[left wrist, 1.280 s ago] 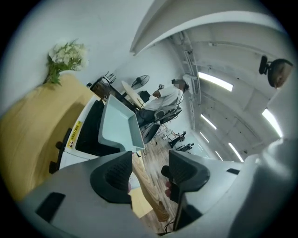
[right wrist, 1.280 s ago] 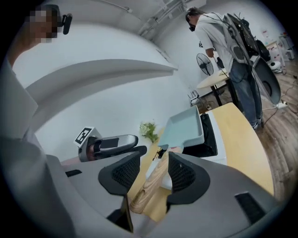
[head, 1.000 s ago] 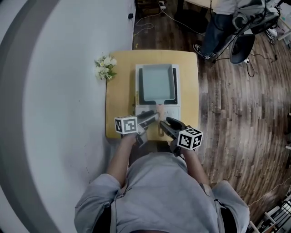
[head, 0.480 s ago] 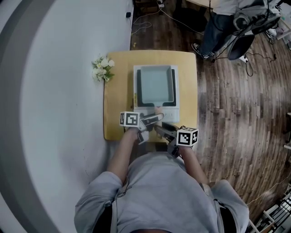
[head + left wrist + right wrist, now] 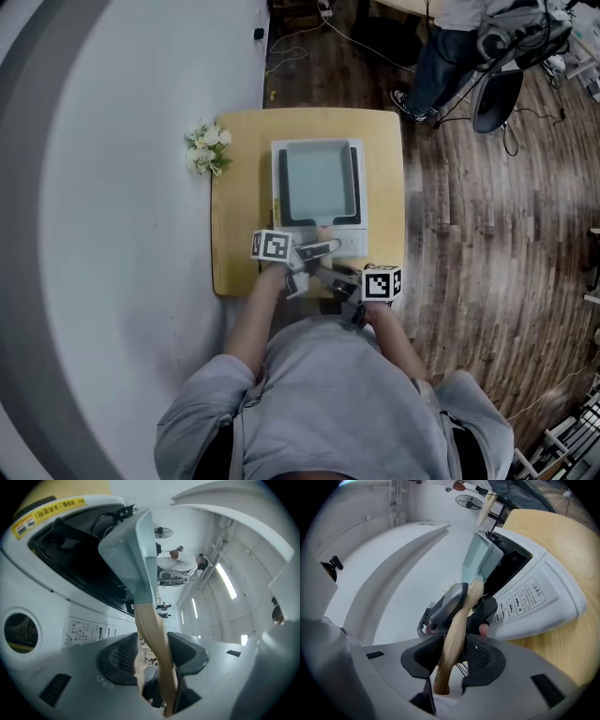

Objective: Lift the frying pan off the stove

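Note:
A square grey-green frying pan [image 5: 319, 176] sits on the white stove [image 5: 349, 244], its wooden handle [image 5: 323, 232] pointing toward me. My left gripper [image 5: 317, 250] straddles the handle near the pan. In the left gripper view its jaws are closing around the handle [image 5: 152, 630], with a thin gap still showing at one pad, so the left gripper [image 5: 154, 653] is open. My right gripper [image 5: 333, 275] is at the handle's end. In the right gripper view both pads of the right gripper [image 5: 453, 656] touch the handle [image 5: 457, 625] and are still closing. The left gripper's fingers [image 5: 449, 603] show just ahead.
The stove stands on a small wooden table [image 5: 239, 197] against a white wall. A small bunch of white flowers [image 5: 206, 148] lies at the table's left edge. A person [image 5: 450, 47] and a chair with gear [image 5: 497, 94] stand beyond, on the wooden floor.
Both grippers moved in toward the handle and closer together. Their jaws now sit around it, the left one nearer the pan. The pan has not moved.

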Demonstrator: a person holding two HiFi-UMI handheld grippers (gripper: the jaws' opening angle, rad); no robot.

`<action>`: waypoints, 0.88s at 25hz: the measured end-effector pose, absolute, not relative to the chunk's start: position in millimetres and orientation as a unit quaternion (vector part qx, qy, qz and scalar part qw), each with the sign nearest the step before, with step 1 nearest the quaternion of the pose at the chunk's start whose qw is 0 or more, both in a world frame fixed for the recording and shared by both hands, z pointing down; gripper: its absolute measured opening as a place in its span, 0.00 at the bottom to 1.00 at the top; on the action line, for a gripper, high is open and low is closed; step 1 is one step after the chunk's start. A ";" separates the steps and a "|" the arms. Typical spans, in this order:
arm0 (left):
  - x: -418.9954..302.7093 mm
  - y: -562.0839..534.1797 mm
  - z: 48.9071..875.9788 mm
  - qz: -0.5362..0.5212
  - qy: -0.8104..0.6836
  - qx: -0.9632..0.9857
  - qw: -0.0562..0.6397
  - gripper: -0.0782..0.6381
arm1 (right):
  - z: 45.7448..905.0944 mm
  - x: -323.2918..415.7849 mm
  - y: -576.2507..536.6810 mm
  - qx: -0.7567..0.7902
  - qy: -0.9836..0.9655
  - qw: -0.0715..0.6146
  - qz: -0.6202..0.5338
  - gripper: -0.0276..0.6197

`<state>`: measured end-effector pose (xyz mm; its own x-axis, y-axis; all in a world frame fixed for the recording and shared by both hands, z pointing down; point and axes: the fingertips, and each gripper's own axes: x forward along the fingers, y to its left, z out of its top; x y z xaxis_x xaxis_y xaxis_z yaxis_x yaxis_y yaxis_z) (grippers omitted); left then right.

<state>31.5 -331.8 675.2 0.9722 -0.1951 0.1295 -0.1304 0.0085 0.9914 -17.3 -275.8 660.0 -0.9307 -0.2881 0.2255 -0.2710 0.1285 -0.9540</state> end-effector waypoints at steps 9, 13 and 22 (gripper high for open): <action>33.5 -329.5 667.9 0.000 -0.127 0.731 0.670 0.29 | 658.9 -16.5 -274.1 -0.193 0.745 0.028 -0.638 0.23; 34.2 -323.5 667.2 0.017 -0.136 0.738 0.661 0.29 | 657.1 -16.3 -268.8 -0.189 0.749 0.029 -0.635 0.23; 30.1 -304.2 647.9 0.010 -0.147 0.770 0.621 0.30 | 644.5 -20.9 -247.4 -0.178 0.779 0.021 -0.600 0.23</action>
<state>30.1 -304.2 647.9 0.9565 -0.2145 0.1976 -0.2385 -0.1854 0.9533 -20.9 -247.4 644.5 -0.9356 -0.3027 0.1815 -0.2528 0.2159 -0.9431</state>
